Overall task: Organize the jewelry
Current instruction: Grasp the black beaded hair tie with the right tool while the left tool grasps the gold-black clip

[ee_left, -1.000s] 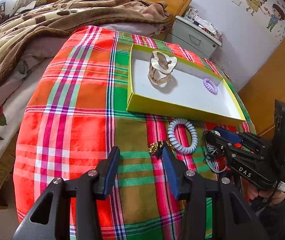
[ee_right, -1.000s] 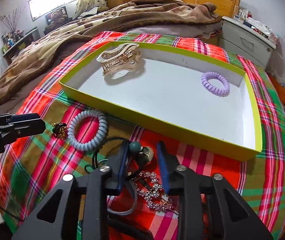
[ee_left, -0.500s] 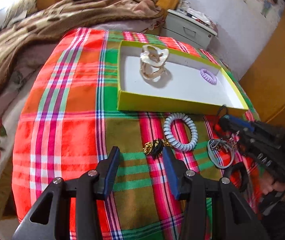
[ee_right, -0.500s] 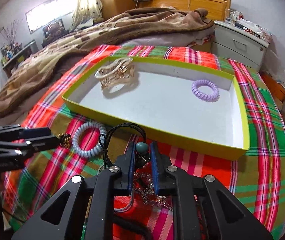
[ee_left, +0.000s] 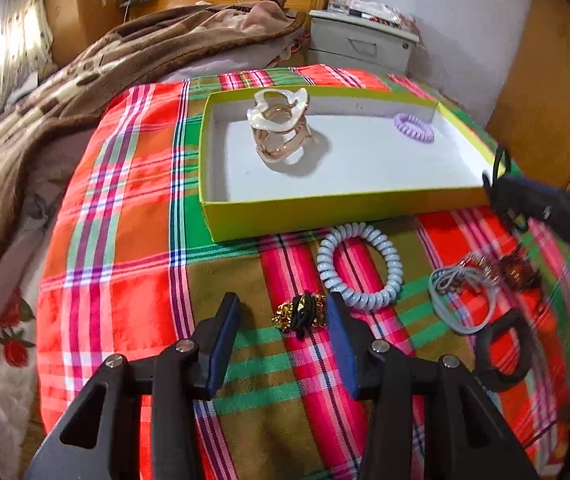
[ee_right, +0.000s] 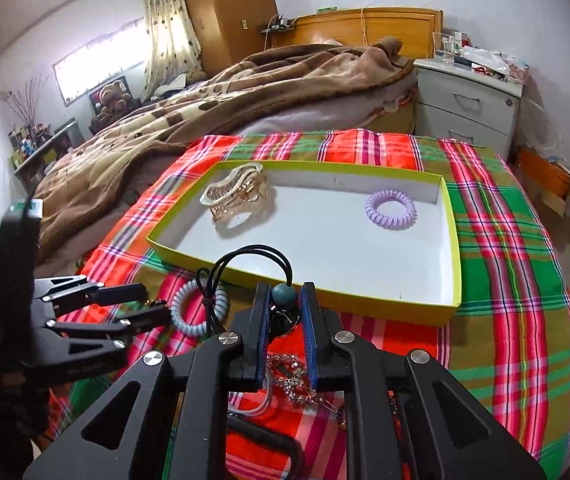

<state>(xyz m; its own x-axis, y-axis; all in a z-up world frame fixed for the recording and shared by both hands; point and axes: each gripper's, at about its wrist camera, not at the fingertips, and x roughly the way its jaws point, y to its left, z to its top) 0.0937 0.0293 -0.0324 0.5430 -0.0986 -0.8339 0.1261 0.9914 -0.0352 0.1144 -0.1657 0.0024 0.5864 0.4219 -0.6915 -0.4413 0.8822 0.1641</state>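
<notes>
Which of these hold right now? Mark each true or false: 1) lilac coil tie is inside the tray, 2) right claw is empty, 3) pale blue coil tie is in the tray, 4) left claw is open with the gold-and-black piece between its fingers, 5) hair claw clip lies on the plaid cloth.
1) The lilac coil tie is inside the tray. True.
2) The right claw is empty. False: it is shut on the black bead tie.
3) The pale blue coil tie is in the tray. False: it lies on the plaid cloth, in front of the tray.
4) The left claw is open, the gold-and-black piece between its fingers. True.
5) The hair claw clip lies on the cloth. False: it sits in the tray.
</notes>
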